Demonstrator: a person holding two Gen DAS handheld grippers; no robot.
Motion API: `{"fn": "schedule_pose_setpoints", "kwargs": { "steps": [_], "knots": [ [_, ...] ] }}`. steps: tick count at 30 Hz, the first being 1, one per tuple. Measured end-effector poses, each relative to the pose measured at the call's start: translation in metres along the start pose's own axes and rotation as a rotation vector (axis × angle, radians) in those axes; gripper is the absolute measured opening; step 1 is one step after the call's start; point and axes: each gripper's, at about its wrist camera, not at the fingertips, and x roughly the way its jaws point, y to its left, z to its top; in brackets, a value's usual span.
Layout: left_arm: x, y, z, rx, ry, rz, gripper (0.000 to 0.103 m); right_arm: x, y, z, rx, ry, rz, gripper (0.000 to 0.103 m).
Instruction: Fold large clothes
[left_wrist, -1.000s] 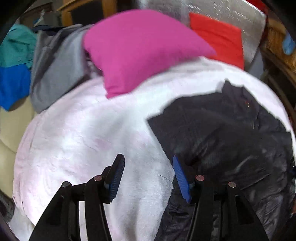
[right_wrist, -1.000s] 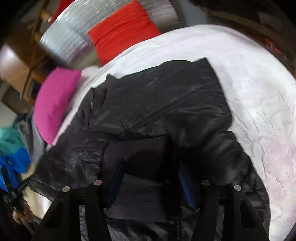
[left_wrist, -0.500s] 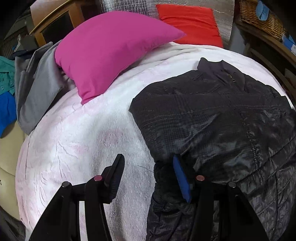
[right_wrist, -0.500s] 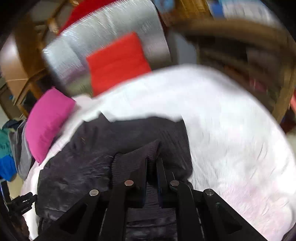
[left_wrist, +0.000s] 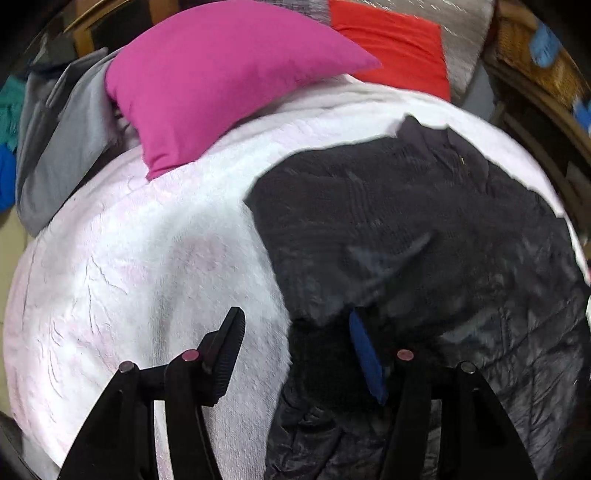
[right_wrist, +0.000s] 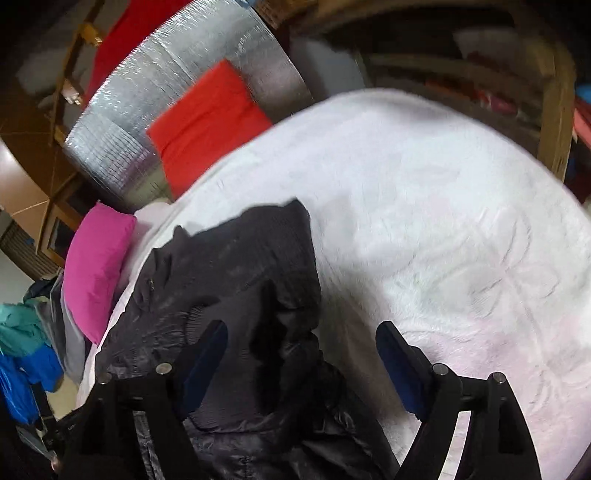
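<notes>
1. Mostly filling both views: bed (left_wrist: 147, 258) under a white, faintly pink-patterned cover, rumpled in places.
2. Spread on that cover: black jacket (left_wrist: 424, 240), shiny and quilted, lying on the right half of the bed in the left wrist view and on the lower left in the right wrist view (right_wrist: 236, 266); collar end towards the pillows, a ribbed cuff or sleeve end bunched up on top of it near the camera in the right wrist view.
3. Leaning behind the bed head: silver quilted panel (right_wrist: 177, 96).
4. Resting at the bed head, left of the jacket and not touching it: pink pillow (left_wrist: 221, 74).
5. Propped against the silver panel: red cushion (left_wrist: 391, 40), partly behind the pink pillow.
6. Heaped at the far left, off the bed edge: grey garment (left_wrist: 62, 147), with teal and blue cloth beside it.
7. Low over the jacket's near left edge: left tool (left_wrist: 295, 350), jaws apart and opening, left pad over bare cover, right pad at the dark cloth, not pressing it.
8. Above the bunched sleeve: right tool (right_wrist: 299, 354), jaws wide and opening, cloth lying between them unpinched.
</notes>
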Motion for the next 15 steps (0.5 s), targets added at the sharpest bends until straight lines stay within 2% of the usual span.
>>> {"fn": "schedule_pose_setpoints", "kwargs": {
  "steps": [2, 4, 7, 8, 9, 10, 12, 14, 15],
  "knots": [
    [0.002, 0.012, 0.008, -0.059, -0.002, 0.014, 0.075, 0.011, 0.005, 0.003, -0.007, 0.017, 0.007, 0.084],
    [0.007, 0.022, 0.013, -0.114, 0.006, -0.009, 0.076, 0.034, 0.011, 0.008, -0.018, 0.093, 0.009, 0.084],
    [0.031, 0.028, 0.017, -0.19, 0.088, -0.163, 0.076, 0.057, 0.02, 0.0, -0.044, 0.165, 0.043, 0.08],
    [0.041, 0.026, 0.015, -0.217, 0.122, -0.225, 0.076, 0.058, 0.026, -0.001, -0.078, 0.148, 0.038, 0.071],
    [0.044, 0.023, 0.013, -0.221, 0.121, -0.244, 0.076, 0.055, 0.029, -0.004, -0.106, 0.132, 0.041, 0.062],
    [0.043, 0.017, 0.013, -0.205, 0.099, -0.247, 0.076, 0.051, 0.034, -0.006, -0.143, 0.115, 0.034, 0.057],
    [0.043, 0.007, 0.014, -0.172, 0.08, -0.264, 0.051, 0.045, 0.04, -0.008, -0.199, 0.092, 0.006, 0.044],
    [0.045, 0.001, 0.017, -0.165, 0.073, -0.231, 0.038, 0.041, 0.047, -0.006, -0.236, 0.067, -0.026, 0.037],
    [0.045, -0.002, 0.018, -0.162, 0.071, -0.216, 0.035, 0.041, 0.049, -0.006, -0.249, 0.057, -0.04, 0.035]
  ]
}}
